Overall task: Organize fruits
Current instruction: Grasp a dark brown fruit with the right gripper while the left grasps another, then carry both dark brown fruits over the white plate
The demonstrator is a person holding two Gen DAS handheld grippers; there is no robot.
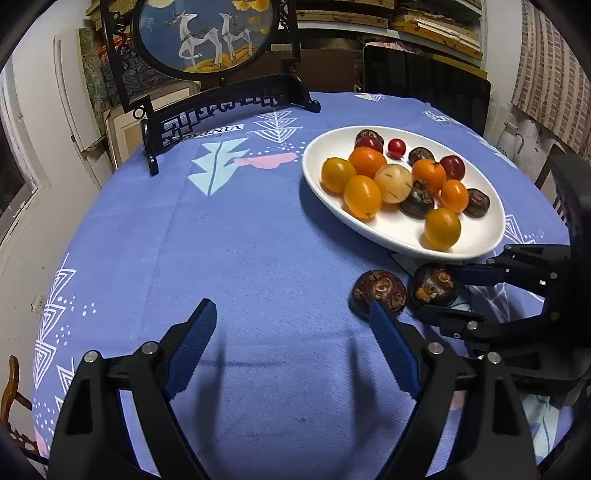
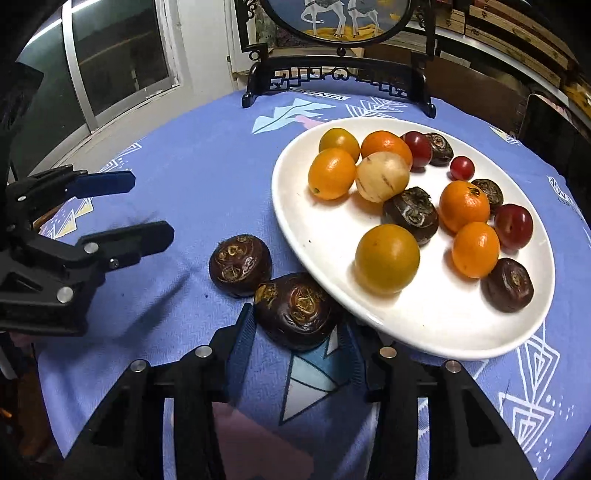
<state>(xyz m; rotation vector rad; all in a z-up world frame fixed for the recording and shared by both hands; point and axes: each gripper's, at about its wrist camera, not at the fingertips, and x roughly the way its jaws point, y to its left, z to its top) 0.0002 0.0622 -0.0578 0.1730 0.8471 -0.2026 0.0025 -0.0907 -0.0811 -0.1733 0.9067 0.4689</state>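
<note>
A white oval plate (image 1: 402, 236) (image 2: 424, 325) holds several orange, red and dark brown fruits and one pale one. Two dark brown water chestnuts lie on the blue cloth by the plate's near rim. My right gripper (image 2: 299, 325) (image 1: 439, 291) is open, its fingers on either side of one chestnut (image 2: 295, 310) (image 1: 434, 282) that rests against the plate. The other chestnut (image 2: 240, 264) (image 1: 378, 291) lies free just beside it. My left gripper (image 1: 291, 314) (image 2: 147, 206) is open and empty above the cloth, its right finger just in front of the free chestnut.
A black carved stand with a round deer picture (image 1: 207, 33) (image 2: 340, 22) stands at the table's far edge. The round table's blue patterned cloth (image 1: 240, 240) stretches left of the plate. A dark chair back (image 1: 424, 88) is behind the table.
</note>
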